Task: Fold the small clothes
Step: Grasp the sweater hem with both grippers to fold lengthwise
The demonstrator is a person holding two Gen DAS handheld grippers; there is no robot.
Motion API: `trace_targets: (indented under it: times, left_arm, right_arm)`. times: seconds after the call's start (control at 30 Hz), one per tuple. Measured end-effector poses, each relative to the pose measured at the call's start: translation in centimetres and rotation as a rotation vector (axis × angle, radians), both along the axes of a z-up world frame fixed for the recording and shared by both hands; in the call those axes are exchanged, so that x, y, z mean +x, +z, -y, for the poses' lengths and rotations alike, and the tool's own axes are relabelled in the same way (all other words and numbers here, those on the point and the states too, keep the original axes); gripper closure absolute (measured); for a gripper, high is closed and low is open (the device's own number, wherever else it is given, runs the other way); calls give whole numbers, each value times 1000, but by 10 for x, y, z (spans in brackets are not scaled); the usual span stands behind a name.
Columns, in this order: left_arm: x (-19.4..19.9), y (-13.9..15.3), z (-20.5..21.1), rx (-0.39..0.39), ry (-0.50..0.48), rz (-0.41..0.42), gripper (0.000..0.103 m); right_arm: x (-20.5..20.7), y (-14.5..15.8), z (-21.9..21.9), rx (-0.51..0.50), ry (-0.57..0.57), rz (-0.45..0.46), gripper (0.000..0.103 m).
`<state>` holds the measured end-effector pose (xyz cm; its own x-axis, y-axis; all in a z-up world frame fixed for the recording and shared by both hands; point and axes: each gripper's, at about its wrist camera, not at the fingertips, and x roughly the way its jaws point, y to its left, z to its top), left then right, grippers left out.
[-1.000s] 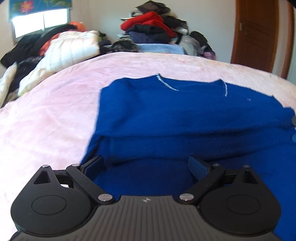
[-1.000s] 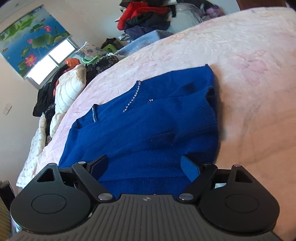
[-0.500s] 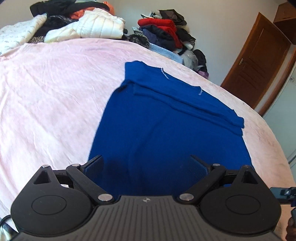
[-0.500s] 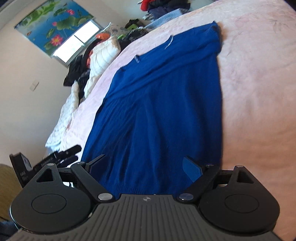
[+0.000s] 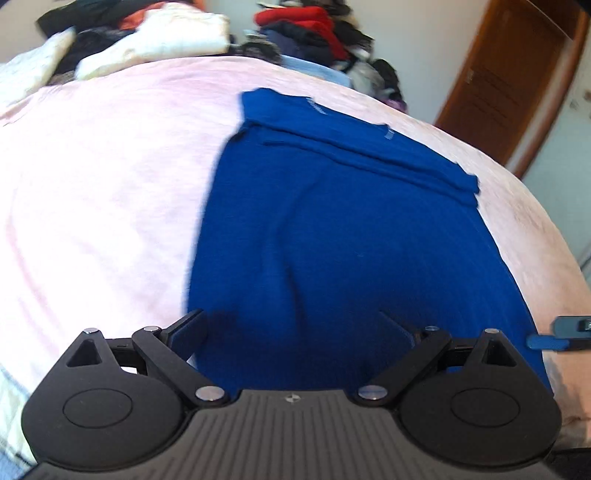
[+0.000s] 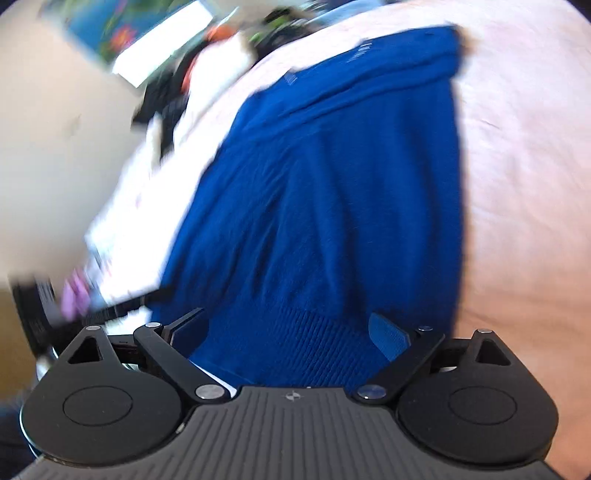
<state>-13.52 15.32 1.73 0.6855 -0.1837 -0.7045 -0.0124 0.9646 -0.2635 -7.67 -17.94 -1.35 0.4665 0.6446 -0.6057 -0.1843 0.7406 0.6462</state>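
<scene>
A royal-blue knit sweater (image 5: 351,229) lies flat on the pink bedspread (image 5: 103,192), neckline at the far end, a sleeve folded across below the collar. My left gripper (image 5: 291,325) hovers over the near left part of its hem, fingers spread wide and nothing between the pads. In the right wrist view the same sweater (image 6: 332,192) stretches away, its ribbed hem just under my right gripper (image 6: 291,326), whose jaws are opening further; the pads are apart from the cloth. A blue fingertip of the right gripper (image 5: 554,338) shows at the left view's right edge.
Heaps of clothes (image 5: 306,26) and white bedding (image 5: 159,44) crowd the far side of the bed. A brown door (image 5: 517,74) stands at the back right. A window with a flowered blind (image 6: 147,40) is at the right view's upper left.
Both grippers pulled back from the sweater's upper part to its hem, and the whole length of the sweater now shows. The right jaws stand a little wider.
</scene>
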Motion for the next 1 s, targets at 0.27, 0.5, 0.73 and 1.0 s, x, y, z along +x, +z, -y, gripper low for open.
trace_targets:
  times: [0.27,0.5,0.73,1.0]
  left_arm:
    - [-7,-50,-82,-535,156,-281,5]
    - [-7,-68,-104,-754,202,-333,5]
    - [2,-59,-89,-777,77,-324,22]
    - [8,-55,-86,-686,62,-348,48]
  right_arm:
    - [-26,-23,66,183,-169,-191,7]
    - [-28,-25,80,214,-191,-245,8]
    - [-23,-39,82,337,-153,-322,3]
    - [-23,-34,83,334,-191,-321,8]
